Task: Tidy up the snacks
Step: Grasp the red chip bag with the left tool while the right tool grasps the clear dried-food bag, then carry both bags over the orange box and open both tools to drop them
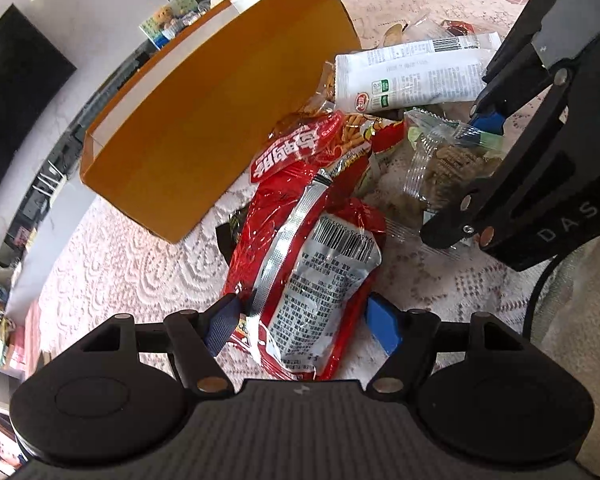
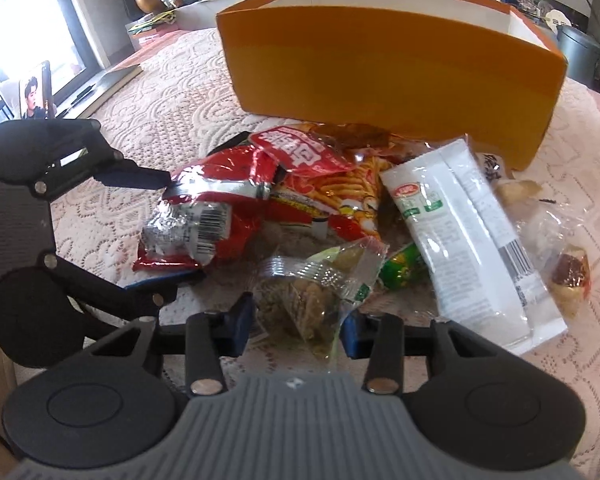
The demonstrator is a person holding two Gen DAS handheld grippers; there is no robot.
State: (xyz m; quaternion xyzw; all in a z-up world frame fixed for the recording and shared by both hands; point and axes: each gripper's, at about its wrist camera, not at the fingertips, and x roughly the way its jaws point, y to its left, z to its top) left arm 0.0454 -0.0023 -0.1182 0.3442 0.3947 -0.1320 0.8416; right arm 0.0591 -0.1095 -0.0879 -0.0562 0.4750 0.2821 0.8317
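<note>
Left wrist view: the left gripper (image 1: 306, 320) has its blue-padded fingers (image 1: 384, 328) apart, one on each side of the near end of a red pouch (image 1: 304, 280) that lies between them; whether the pads touch the foil is hard to say. The pouch lies barcode up on a lace tablecloth (image 1: 120, 260), its far end resting against a red stick-snack bag (image 1: 300, 148).

From the right wrist view, the right gripper (image 2: 296, 320) likewise has its fingers (image 2: 240, 316) spread, straddling a clear packet (image 2: 312, 292) of brownish pieces, with a gap visible on each side. Just beyond that packet lies a small green wrapper (image 2: 400, 268), partly under a long white pack (image 2: 464, 236). To the right of the white pack sit a few clear-wrapped sweets (image 2: 572, 276).

Behind the heap stands an open orange box (image 2: 392, 68), close to the snacks, its white inside showing. All the snacks lie on the cloth outside it.
</note>
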